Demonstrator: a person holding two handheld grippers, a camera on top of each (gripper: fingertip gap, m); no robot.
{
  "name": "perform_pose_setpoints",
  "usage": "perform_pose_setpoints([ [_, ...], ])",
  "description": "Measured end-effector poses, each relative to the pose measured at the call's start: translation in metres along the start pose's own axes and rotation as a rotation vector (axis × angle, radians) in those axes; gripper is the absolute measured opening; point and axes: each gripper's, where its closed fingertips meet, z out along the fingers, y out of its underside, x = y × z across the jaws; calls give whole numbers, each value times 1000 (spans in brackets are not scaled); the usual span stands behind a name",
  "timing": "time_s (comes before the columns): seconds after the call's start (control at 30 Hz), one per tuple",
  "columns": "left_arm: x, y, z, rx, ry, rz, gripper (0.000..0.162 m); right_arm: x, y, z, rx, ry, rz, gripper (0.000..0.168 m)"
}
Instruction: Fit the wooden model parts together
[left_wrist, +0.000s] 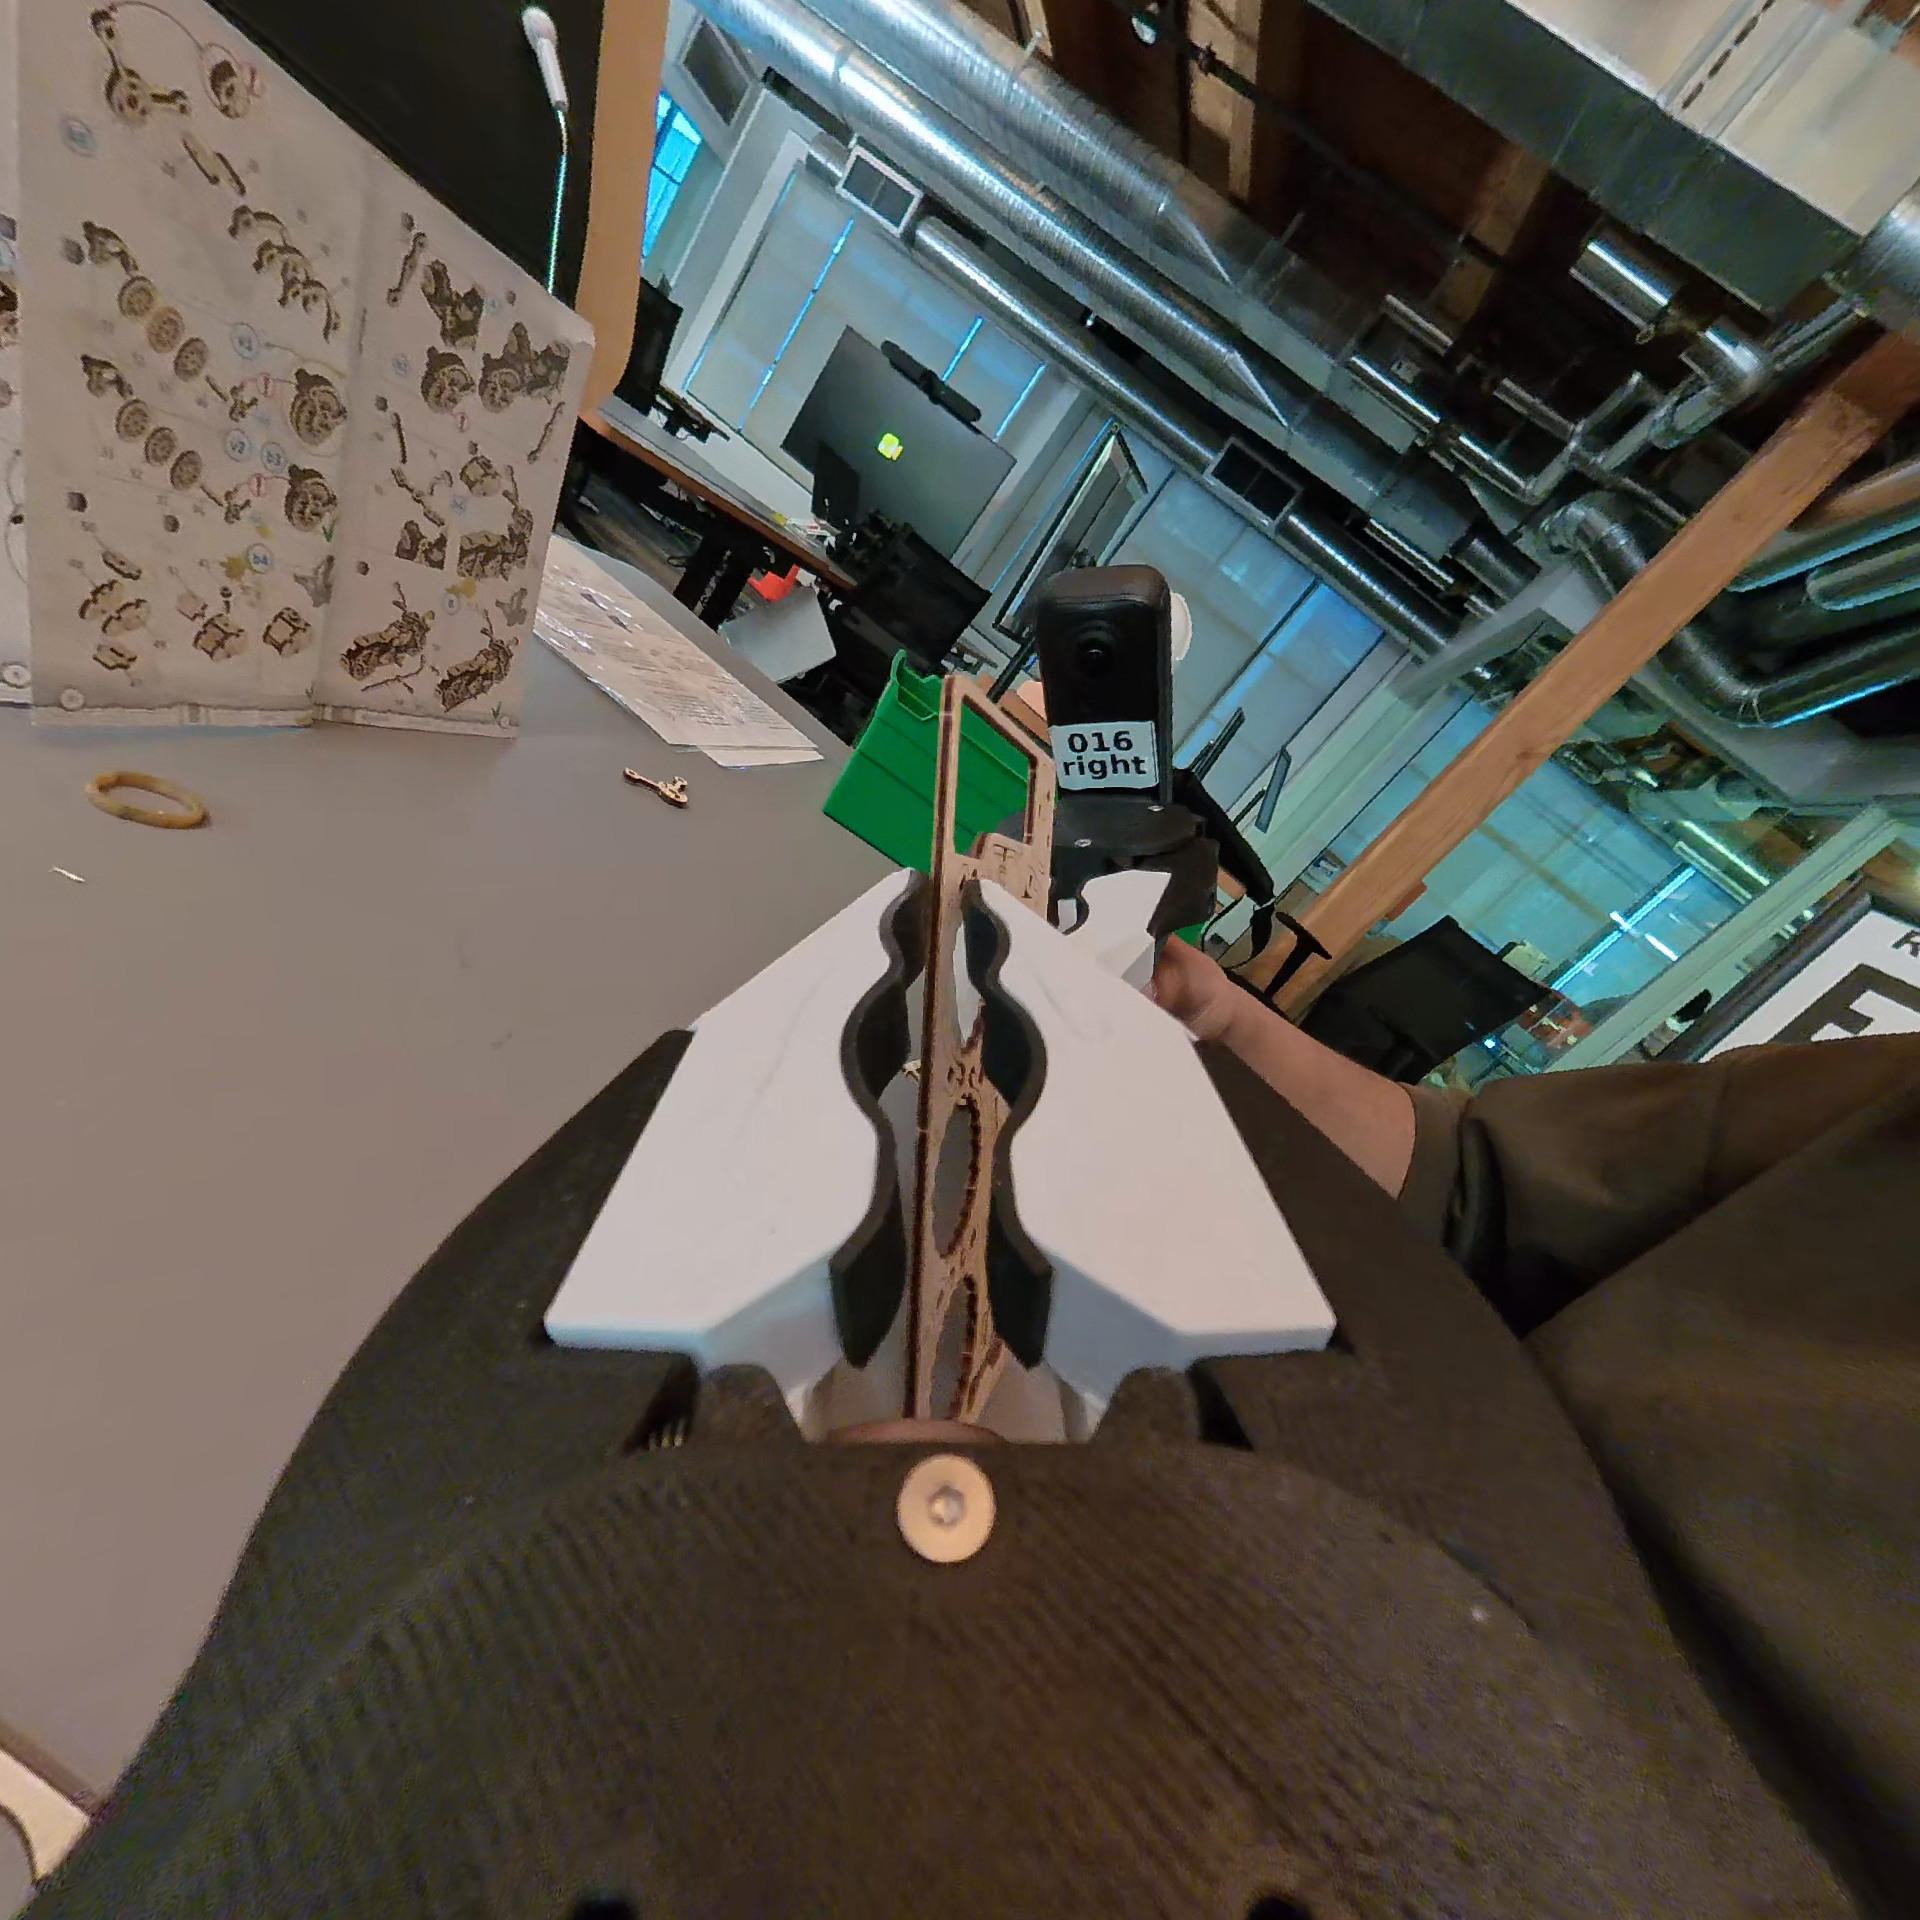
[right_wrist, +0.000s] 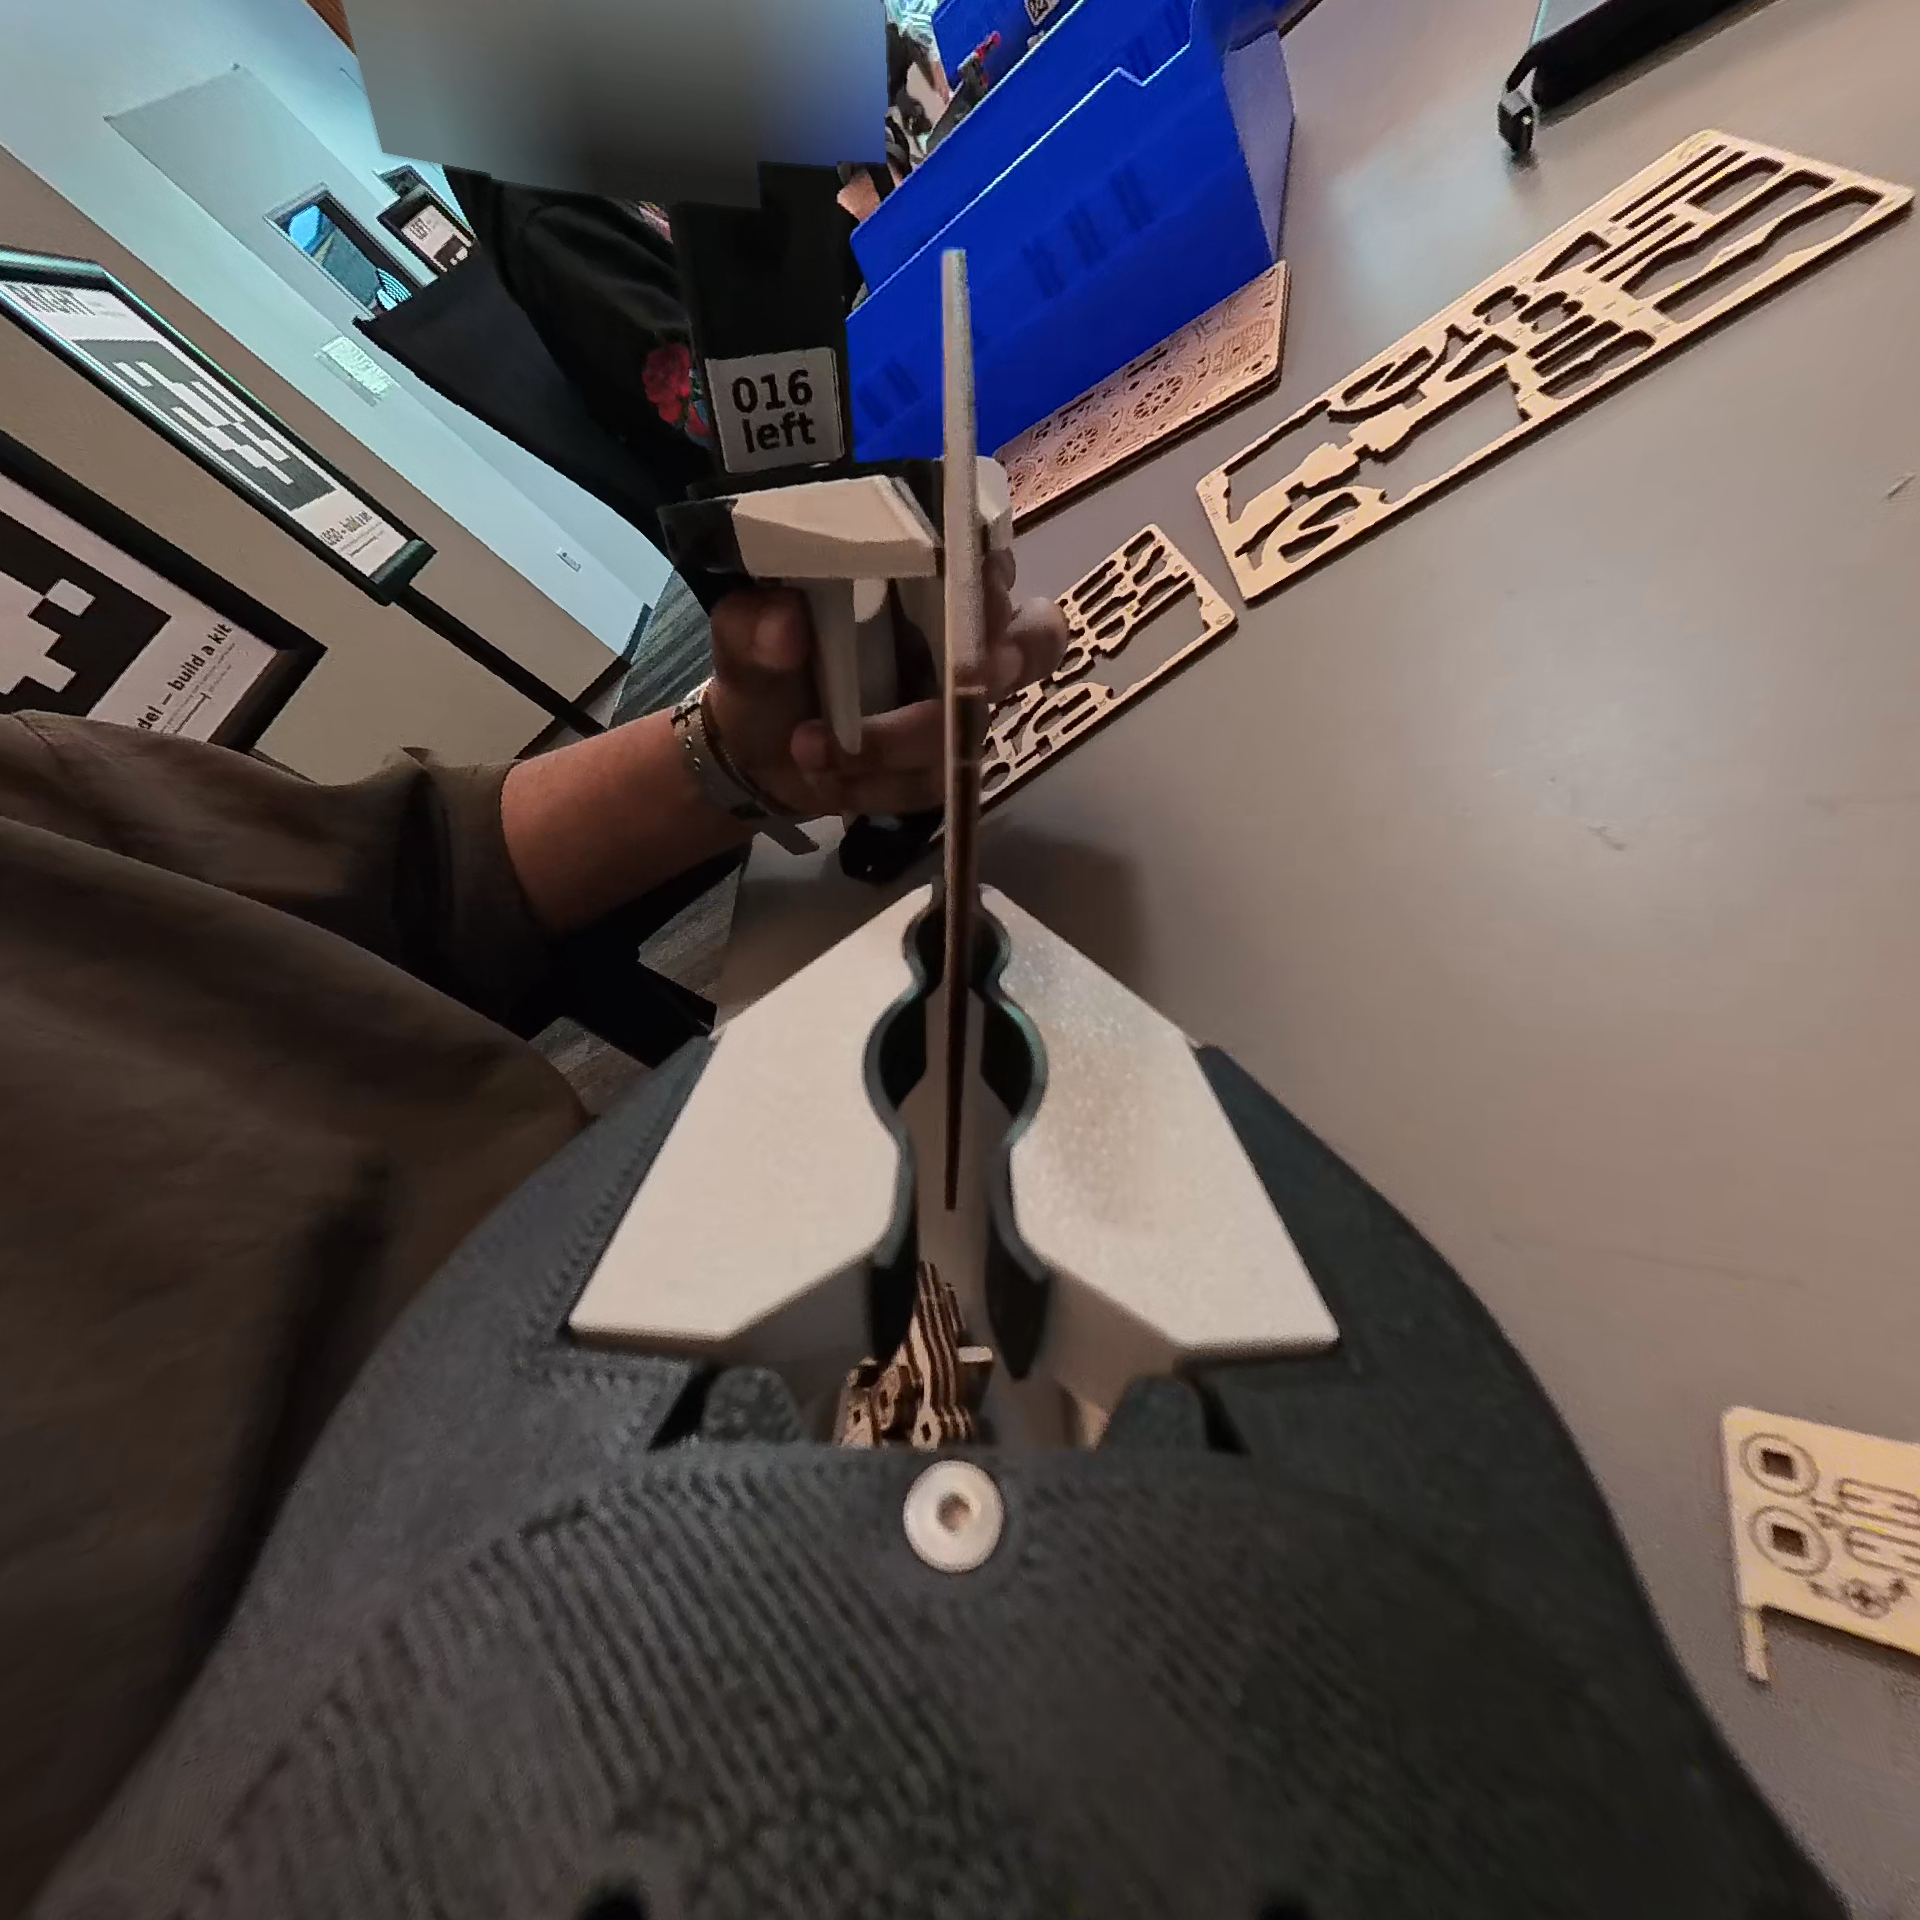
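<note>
Both tools, left tool (left_wrist: 951, 914) and right tool (right_wrist: 951, 935), pinch one thin wooden sheet (left_wrist: 961, 1039); nothing looks joined yet.

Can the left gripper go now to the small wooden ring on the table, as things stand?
Probably not yet. The left gripper is shut on a wooden sheet, so its jaws are occupied. The path over the grey table to the wooden ring looks free.

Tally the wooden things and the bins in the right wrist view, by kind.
Wooden sheets flat on the table: 4
Held wooden sheet: 1
Small wooden assembly: 1
Blue bin: 1
Total: 7
</note>
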Motion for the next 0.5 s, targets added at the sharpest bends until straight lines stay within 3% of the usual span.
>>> perform_pose_setpoints([
  [0.5,-2,4,1,-13,-17,14,3,2,7,6,-27,15,-2,2],
])
